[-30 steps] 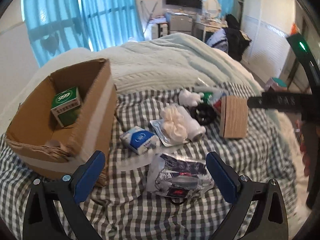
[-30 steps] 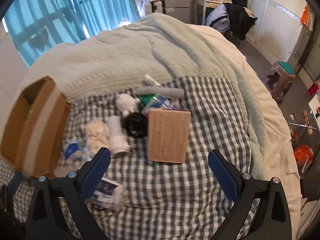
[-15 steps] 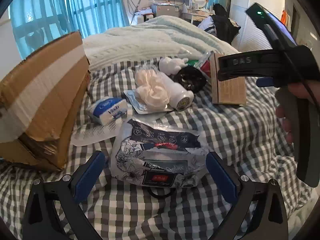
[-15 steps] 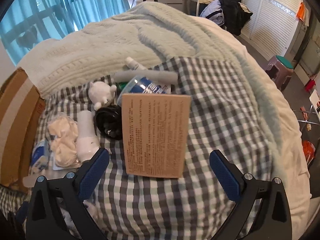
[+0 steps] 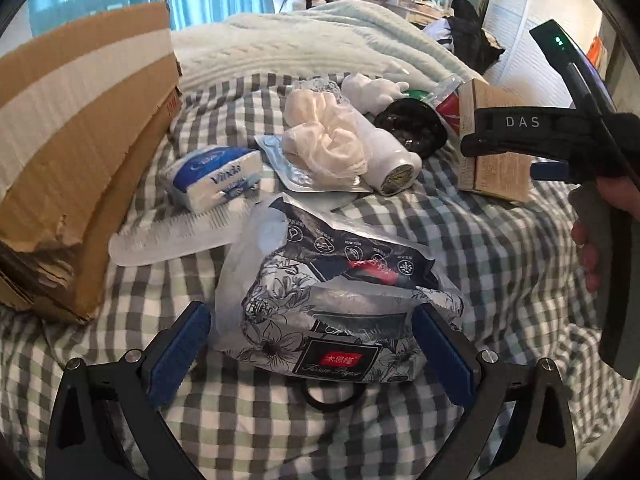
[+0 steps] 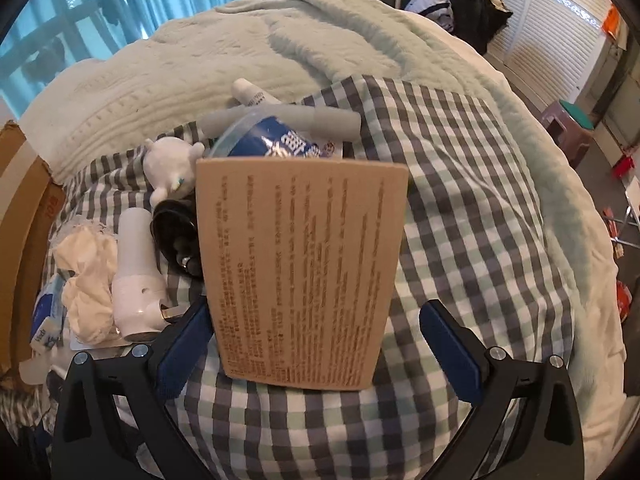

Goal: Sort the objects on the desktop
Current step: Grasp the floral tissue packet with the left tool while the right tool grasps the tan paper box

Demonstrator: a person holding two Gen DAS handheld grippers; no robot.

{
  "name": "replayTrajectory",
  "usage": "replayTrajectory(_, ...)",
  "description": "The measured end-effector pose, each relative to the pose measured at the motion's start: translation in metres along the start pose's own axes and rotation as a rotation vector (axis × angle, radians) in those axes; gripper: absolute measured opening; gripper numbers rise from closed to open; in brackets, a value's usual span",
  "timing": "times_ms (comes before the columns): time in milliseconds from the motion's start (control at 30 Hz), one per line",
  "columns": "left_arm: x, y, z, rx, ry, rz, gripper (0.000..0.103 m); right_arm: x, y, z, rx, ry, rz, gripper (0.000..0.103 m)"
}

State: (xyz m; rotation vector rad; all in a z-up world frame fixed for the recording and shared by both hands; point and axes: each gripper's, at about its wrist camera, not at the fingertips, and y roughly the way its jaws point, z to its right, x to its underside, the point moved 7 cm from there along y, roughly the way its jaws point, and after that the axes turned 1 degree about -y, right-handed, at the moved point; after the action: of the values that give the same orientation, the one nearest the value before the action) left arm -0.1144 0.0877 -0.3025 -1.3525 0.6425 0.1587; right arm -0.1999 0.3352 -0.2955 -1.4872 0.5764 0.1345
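Note:
My left gripper [image 5: 312, 344] is open around a floral tissue pack [image 5: 340, 300] on the checked cloth, one finger on each side, not touching. My right gripper [image 6: 316, 340] is open around the near end of a flat brown box [image 6: 300, 272]; it also shows in the left wrist view [image 5: 492, 160]. A large cardboard box [image 5: 80, 120] stands at the left. Between lie a blue Vinda tissue pack [image 5: 212, 174], a white comb [image 5: 168, 236], a white cloth bundle [image 5: 324, 140], a white bottle [image 5: 388, 156], a black round object [image 5: 412, 124] and a white toy [image 5: 372, 88].
A blue packet [image 6: 280, 140], a grey tube [image 6: 320, 116] and a small white bottle [image 6: 252, 94] lie behind the brown box. A pale green blanket [image 6: 240, 40] covers the bed beyond. The bed edge drops off at the right, near a stool [image 6: 568, 120].
Both grippers have moved forward and lower. The tissue pack now sits between my left fingers, and the brown box between my right fingers. Both stay open.

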Motion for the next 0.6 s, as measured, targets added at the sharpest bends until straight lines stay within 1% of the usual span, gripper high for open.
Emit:
replayTrajectory(100,-0.001,0.002,0.006,0.016,0.013,-0.012,0.103,-0.003,-0.001,0.0,-0.016,-0.01,0.004,0.1)
replayTrajectory(167,-0.003,0.002,0.009,0.019,0.029,-0.004,0.103,-0.004,0.0,-0.003,-0.029,-0.019,-0.005,0.092)
replayTrajectory(200,-0.004,0.003,0.011,0.023,0.046,-0.003,0.103,-0.004,0.002,-0.004,-0.036,-0.025,-0.011,0.087)
replayTrajectory(267,-0.005,0.008,0.013,0.033,0.079,-0.017,0.103,-0.002,0.004,-0.009,-0.043,-0.045,-0.025,0.078)
replayTrajectory(333,-0.005,0.011,0.011,0.055,0.077,-0.032,0.101,-0.001,0.003,-0.014,-0.02,-0.085,-0.023,0.076)
replayTrajectory(367,-0.005,0.012,0.009,0.084,0.065,-0.037,0.096,-0.001,0.001,-0.017,-0.012,-0.105,-0.015,0.076)
replayTrajectory(400,-0.005,0.011,0.008,0.099,0.058,-0.039,0.087,-0.001,0.0,-0.018,-0.008,-0.12,-0.008,0.076)
replayTrajectory(433,-0.005,0.01,0.007,0.106,0.056,-0.04,0.083,0.0,-0.001,-0.019,-0.009,-0.13,-0.004,0.076)
replayTrajectory(467,-0.004,0.008,0.005,0.112,0.059,-0.041,0.074,0.001,-0.003,-0.019,-0.014,-0.134,-0.001,0.076)
replayTrajectory(500,-0.004,0.007,0.004,0.11,0.063,-0.041,0.062,0.003,-0.004,-0.019,-0.02,-0.131,0.001,0.076)
replayTrajectory(533,-0.004,0.005,0.001,0.109,0.064,-0.042,0.057,0.004,-0.006,-0.018,-0.03,-0.128,0.0,0.076)
replayTrajectory(600,-0.006,0.002,-0.004,0.141,0.043,-0.047,0.035,0.008,-0.009,-0.016,-0.037,-0.123,0.004,0.076)
